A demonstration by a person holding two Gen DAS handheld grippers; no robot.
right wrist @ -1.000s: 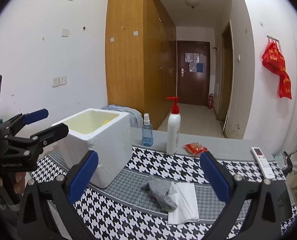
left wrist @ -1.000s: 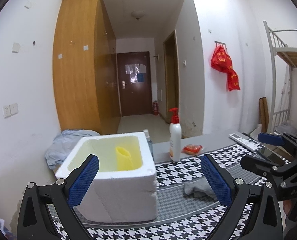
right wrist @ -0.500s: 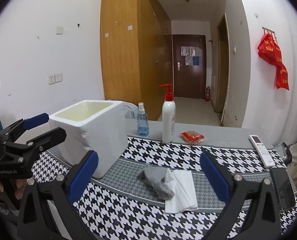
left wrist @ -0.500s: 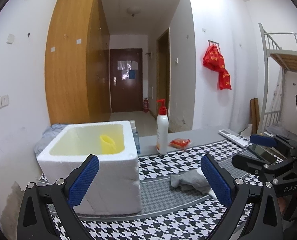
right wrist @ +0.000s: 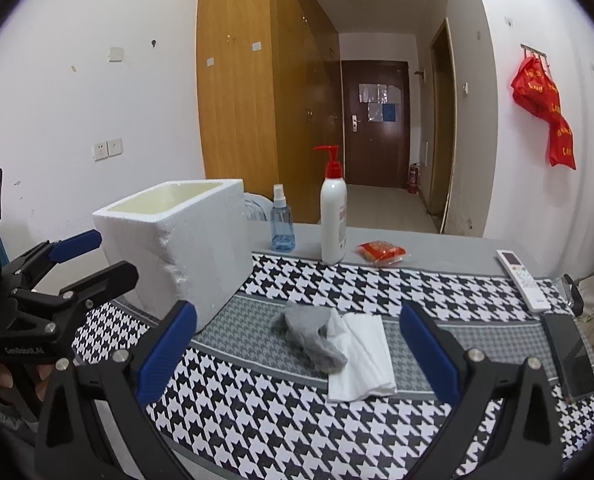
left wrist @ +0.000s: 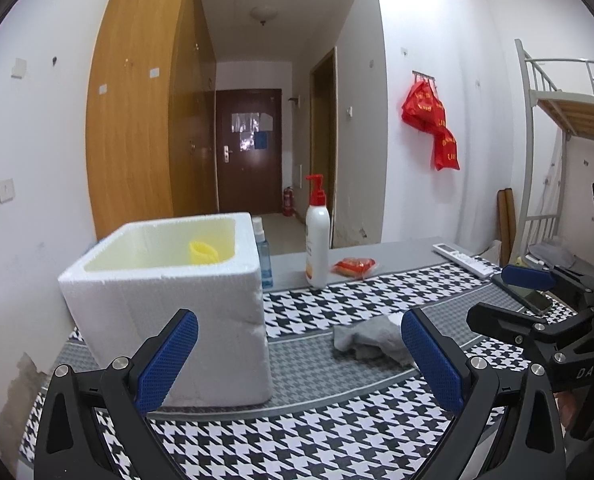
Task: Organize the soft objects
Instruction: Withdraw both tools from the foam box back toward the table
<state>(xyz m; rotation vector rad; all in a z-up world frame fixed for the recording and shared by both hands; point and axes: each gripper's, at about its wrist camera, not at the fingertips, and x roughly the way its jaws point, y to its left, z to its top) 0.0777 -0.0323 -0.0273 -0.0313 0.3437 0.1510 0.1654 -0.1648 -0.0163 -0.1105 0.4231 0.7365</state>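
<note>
A crumpled grey cloth (right wrist: 311, 330) lies on the houndstooth mat, overlapping a folded white cloth (right wrist: 361, 354); the grey cloth also shows in the left wrist view (left wrist: 371, 338). A white foam box (left wrist: 169, 304) stands at the left with a yellow soft item (left wrist: 203, 252) inside; the box shows in the right wrist view (right wrist: 181, 240) too. My left gripper (left wrist: 299, 364) is open and empty, in front of the box. My right gripper (right wrist: 297, 354) is open and empty, above the cloths.
A white pump bottle (right wrist: 333, 220), a blue spray bottle (right wrist: 283, 226) and a red packet (right wrist: 381, 252) stand at the table's back. A remote (right wrist: 521, 280) and a phone (right wrist: 567, 354) lie at the right edge. A bunk bed (left wrist: 569, 120) is at far right.
Both grippers have drawn back and lowered slightly, so the box and cloths sit farther ahead. The left view has swung right. Both stay open and empty.
</note>
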